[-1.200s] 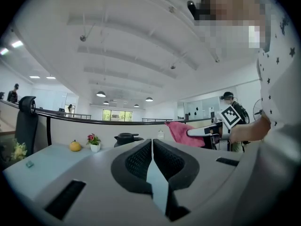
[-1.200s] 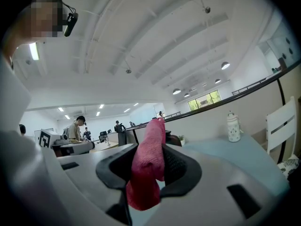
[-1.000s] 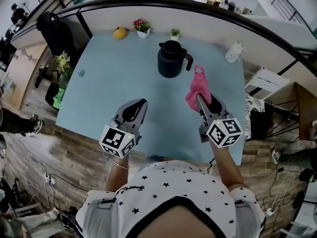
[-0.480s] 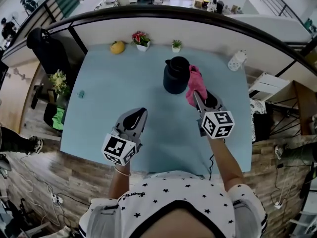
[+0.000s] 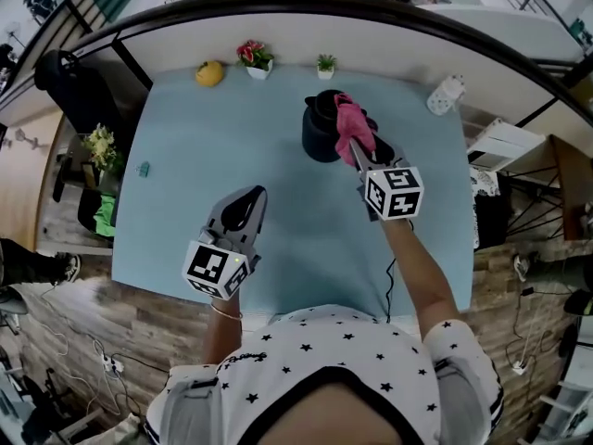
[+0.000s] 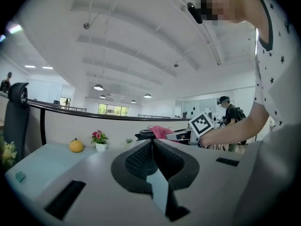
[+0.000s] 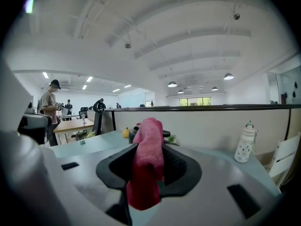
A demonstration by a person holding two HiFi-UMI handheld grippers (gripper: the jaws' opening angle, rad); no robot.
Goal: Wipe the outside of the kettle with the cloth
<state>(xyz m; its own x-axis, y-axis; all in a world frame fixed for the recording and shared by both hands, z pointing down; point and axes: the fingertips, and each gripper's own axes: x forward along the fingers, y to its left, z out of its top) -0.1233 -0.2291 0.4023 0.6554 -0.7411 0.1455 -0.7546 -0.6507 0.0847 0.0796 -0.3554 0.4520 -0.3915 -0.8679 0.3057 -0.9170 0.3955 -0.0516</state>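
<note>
The right gripper (image 5: 359, 156) pinches the pink cloth (image 5: 351, 126) at the black kettle's (image 5: 320, 135) right side; the left gripper (image 5: 245, 204), pressed together, hovers nearer over the bench (image 5: 185, 156).

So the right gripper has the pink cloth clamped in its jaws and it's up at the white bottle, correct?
Not quite. The right gripper does have the pink cloth clamped in its jaws, but it's up at the black kettle, not the white bottle, which stands apart near the table's far right corner. The head view shows this.
</note>
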